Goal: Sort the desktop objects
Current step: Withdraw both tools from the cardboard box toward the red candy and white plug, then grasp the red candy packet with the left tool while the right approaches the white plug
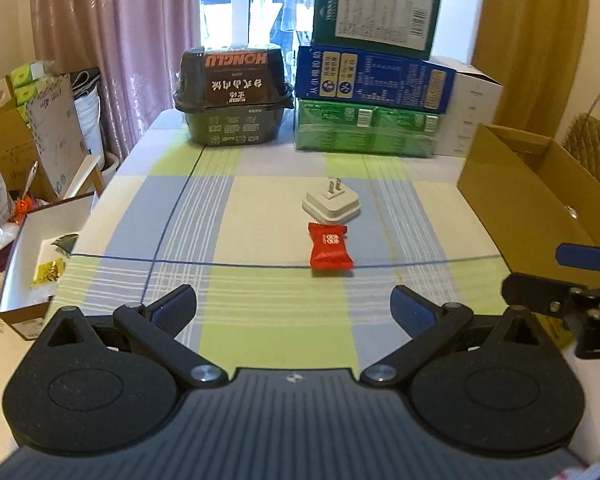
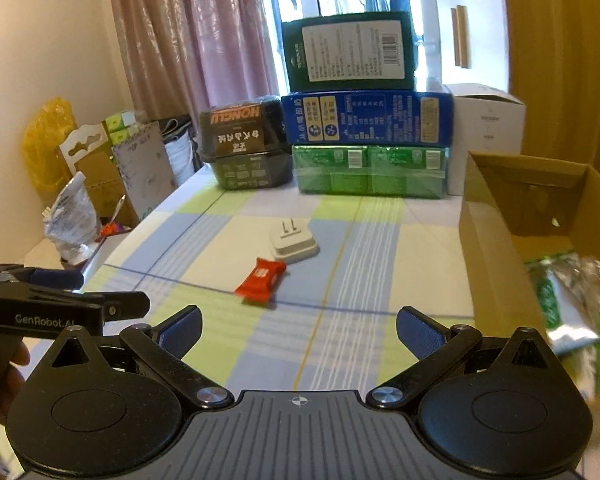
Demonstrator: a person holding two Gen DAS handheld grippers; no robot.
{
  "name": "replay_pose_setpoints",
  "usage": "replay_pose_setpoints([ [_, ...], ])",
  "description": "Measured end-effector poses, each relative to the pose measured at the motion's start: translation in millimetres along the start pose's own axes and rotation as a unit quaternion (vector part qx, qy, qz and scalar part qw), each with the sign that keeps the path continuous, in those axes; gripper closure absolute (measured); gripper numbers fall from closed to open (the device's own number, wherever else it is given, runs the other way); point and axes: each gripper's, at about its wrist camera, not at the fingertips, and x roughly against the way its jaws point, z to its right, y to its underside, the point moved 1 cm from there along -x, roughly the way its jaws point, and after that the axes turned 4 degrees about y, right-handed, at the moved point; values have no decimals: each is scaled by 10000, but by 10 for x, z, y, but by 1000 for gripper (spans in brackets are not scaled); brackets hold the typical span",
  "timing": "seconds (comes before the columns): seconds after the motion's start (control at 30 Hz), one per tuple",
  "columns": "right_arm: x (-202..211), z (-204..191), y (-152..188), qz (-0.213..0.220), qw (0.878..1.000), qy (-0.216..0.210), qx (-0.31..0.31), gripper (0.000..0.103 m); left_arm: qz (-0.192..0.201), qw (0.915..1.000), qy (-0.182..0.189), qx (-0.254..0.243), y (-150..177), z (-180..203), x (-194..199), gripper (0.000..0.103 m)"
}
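Left gripper (image 1: pixel 294 306) spread wide, empty, right gripper (image 2: pixel 299 330) likewise, red snack packet (image 1: pixel 331 251) mid-table touching white plug adapter (image 1: pixel 331 206), cardboard box (image 1: pixel 536 184) at right edge of checked tablecloth (image 1: pixel 236 208)

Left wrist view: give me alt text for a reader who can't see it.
An open left claw hovers over a checked tablecloth, facing a red snack packet that lies just in front of a white plug adapter. Stacked boxes line the far edge, and a cardboard box stands at right.
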Motion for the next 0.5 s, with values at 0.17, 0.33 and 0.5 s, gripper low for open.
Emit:
replay_pose_setpoints([
  [0.17, -424, 87, 15, 126, 9995, 126, 263, 3, -154, 9998, -14, -79, -17, -40, -416, 2],
  [0.33, -757, 186, 0, -7, 9996, 140, 264, 11, -203, 9998, 60, 4, -64, -52, -808, 2],
  [0.5, -1014, 268, -89, -61, 9995, 192, 237, 23, -108, 9997, 196, -44, -71, 0, -1056, 10],
])
